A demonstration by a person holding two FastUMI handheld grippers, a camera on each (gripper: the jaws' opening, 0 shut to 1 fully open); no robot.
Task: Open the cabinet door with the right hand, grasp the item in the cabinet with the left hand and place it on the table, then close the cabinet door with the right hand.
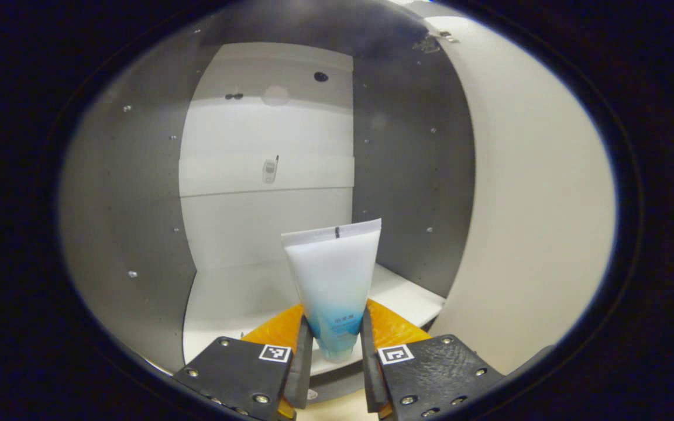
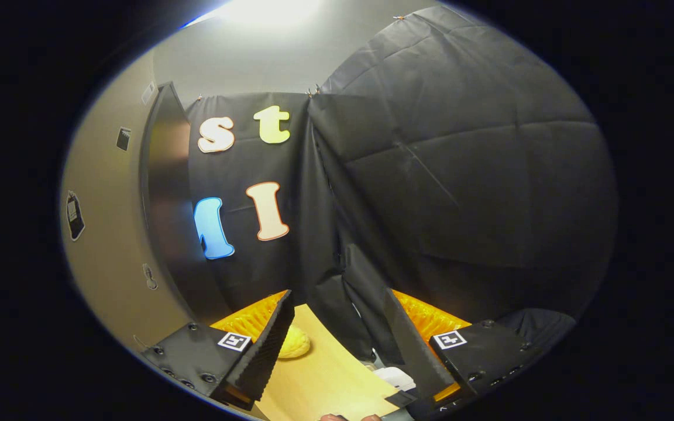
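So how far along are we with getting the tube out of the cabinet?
Done: the door stands open, showing the cabinet inside. In hand: the left gripper has both fingers pressed on the lower end of the tube, which stands upright on the shelf. Left: lift it out, set it on the table, then close the door with the right gripper, which is open.

left gripper point(image 1: 337, 345) closed, right gripper point(image 2: 337, 339) spread

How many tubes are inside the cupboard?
1. The tube stands upright at the front of the cupboard's white shelf, between the left tongs. No others visible.
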